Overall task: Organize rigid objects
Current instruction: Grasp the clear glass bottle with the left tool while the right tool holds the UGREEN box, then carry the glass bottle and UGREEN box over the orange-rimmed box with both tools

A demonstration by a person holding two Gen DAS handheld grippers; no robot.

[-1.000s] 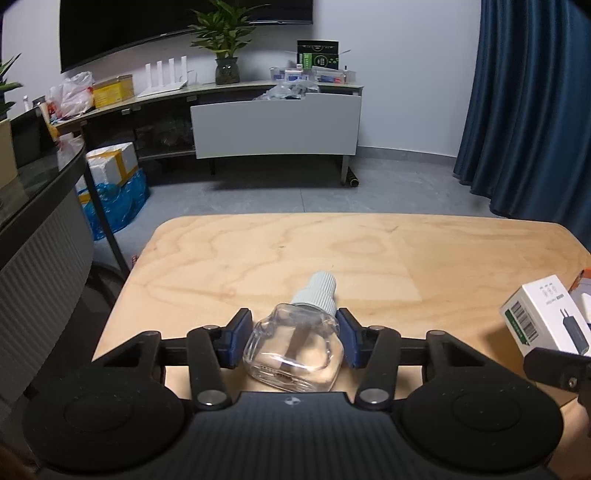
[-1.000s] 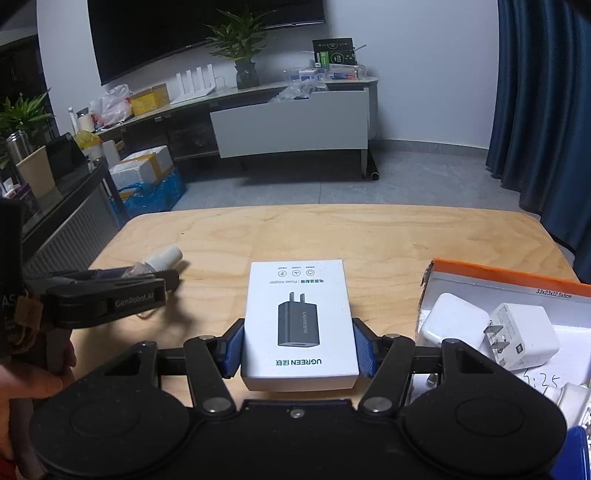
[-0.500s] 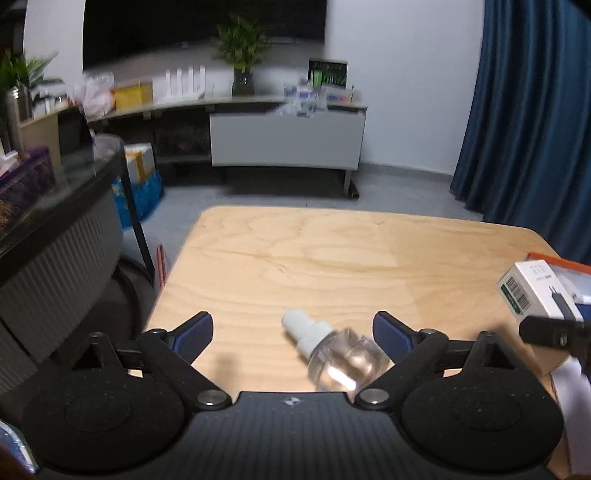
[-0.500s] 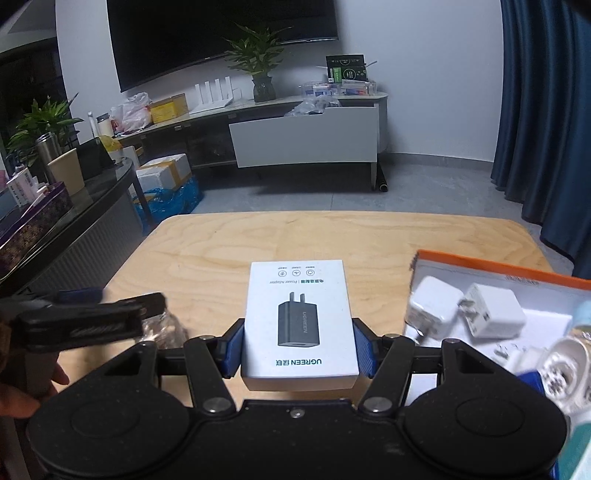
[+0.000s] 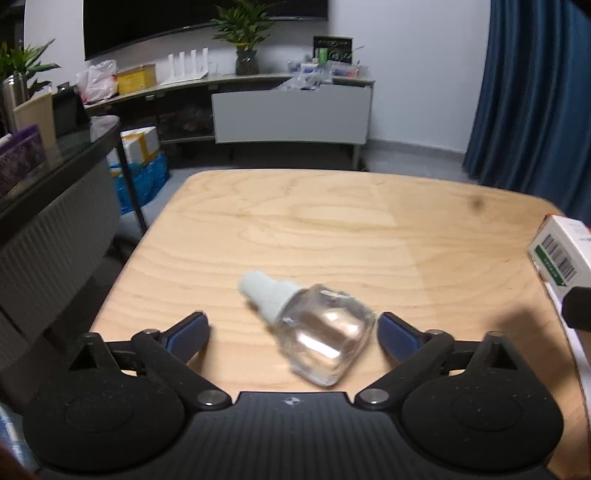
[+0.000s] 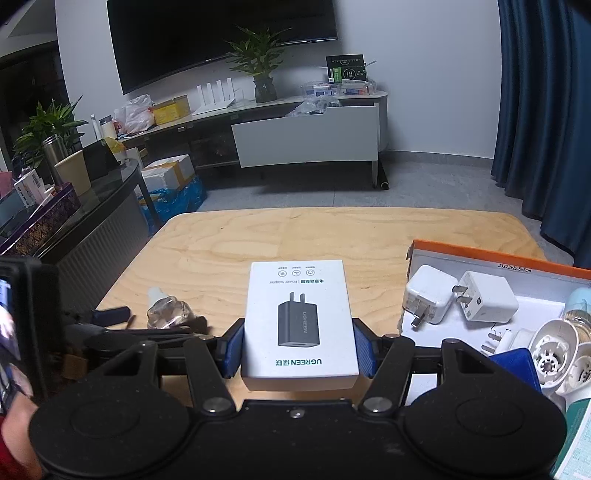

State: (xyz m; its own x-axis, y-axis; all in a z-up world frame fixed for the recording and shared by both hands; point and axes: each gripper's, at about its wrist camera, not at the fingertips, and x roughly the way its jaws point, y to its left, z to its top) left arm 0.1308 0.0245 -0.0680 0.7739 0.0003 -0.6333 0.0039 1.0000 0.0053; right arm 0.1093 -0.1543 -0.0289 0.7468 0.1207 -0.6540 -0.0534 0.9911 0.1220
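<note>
Two grippers: right gripper (image 6: 297,349) pinches the white UGREEN Power Adapter box (image 6: 298,321) above the wooden table (image 6: 295,236) (beside an orange-rimmed box (image 6: 495,254) marked 33x23x12.5x5cm). Left gripper (image 5: 291,328) jaws have just been opening, spread wide; clear glass bottle (image 5: 314,332) lies loose between them.

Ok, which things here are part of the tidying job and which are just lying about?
Part of the job:
- clear bottle, on its side between the open left tool
- adapter box, clamped in the right tool
- orange-rimmed box holding white chargers

Lying about:
- potted plant
- TV
- blue curtain
</note>
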